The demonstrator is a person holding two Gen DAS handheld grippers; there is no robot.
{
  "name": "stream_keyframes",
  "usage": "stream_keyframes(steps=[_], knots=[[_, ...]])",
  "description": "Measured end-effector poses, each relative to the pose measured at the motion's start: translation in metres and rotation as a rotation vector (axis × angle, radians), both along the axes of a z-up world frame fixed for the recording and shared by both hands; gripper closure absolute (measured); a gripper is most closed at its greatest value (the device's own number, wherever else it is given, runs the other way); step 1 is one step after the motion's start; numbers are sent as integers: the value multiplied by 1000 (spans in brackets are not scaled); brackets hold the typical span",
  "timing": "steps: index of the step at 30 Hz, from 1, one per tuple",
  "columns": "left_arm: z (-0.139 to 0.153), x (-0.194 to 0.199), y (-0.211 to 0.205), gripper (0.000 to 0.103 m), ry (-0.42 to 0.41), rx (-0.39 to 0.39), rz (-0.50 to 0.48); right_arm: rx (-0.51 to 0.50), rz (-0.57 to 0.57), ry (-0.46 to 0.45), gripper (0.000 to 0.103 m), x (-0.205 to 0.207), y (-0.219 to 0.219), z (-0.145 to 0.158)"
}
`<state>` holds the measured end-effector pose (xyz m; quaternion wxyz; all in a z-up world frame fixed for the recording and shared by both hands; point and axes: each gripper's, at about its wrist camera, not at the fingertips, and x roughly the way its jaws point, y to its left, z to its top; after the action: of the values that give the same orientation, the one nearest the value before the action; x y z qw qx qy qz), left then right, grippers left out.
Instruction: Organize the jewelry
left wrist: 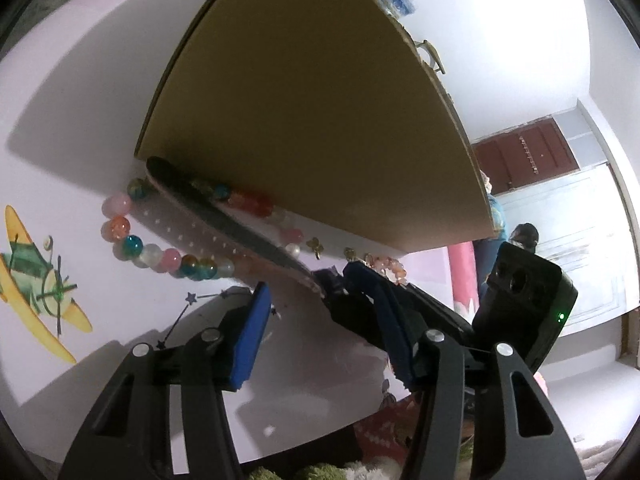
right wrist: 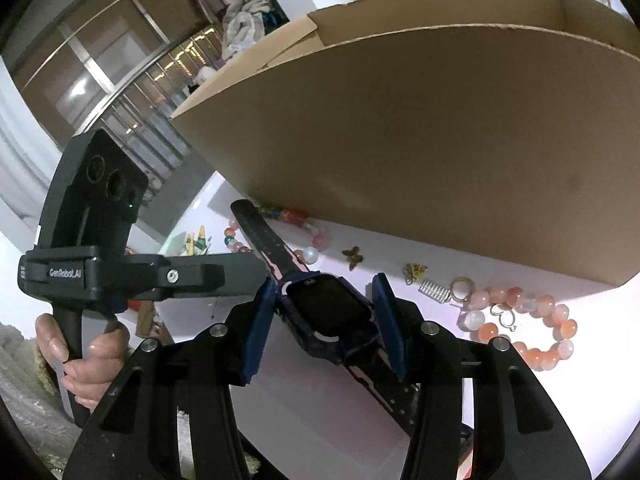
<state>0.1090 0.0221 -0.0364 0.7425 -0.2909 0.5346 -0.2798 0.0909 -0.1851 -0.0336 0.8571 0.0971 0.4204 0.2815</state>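
R gripper point(right wrist: 324, 320) grips the watch point(right wrist: 328, 312) just in front of the cardboard box point(right wrist: 420, 160). L gripper point(left wrist: 316, 320) hangs unclenched beside the strap, by the box w/ nothing held.

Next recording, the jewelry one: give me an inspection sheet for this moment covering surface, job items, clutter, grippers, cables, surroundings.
Surface: pale table with an airplane print.
Job's things: cardboard box, open top; dark smartwatch; multicolour bead bracelet under the watch strap; peach bead bracelet; small gold charms and rings along the box.
Clutter: nothing seen beyond the jewelry.
Grippers: right gripper has its jaws either side of the watch body, left pad touching, firm grip unclear; left gripper jaws apart, nothing between them.
Cables: nothing seen.
Surroundings: hand on the left gripper's handle; door; shelves with clothes.
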Motion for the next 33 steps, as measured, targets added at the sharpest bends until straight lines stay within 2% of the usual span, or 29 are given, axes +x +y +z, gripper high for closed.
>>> stream_keyframes(steps=[4,8,12,16,22,25,28,33], knots=[[4,1,1,52,-32,40,39,6,30,-15,57,-6,-7,2],[9,3,2,53,-61,87,79,-50,62,-64,57,-15,-1,4],[19,0,6,71,-123,208,115,-118,84,-109,57,-23,7,6],[23,-4,4,88,-178,328,107,-162,96,-142,57,-32,11,9],[27,-15,-4,96,-265,437,57,-217,80,-171,56,-39,21,10],[29,-22,-19,97,-315,492,19,-218,37,-151,54,-38,24,10],[29,-33,-23,98,-354,542,-7,-182,-47,-135,52,-49,8,18],[28,-45,-25,98,-395,575,-53,-87,-261,-50,51,-74,-42,25]])
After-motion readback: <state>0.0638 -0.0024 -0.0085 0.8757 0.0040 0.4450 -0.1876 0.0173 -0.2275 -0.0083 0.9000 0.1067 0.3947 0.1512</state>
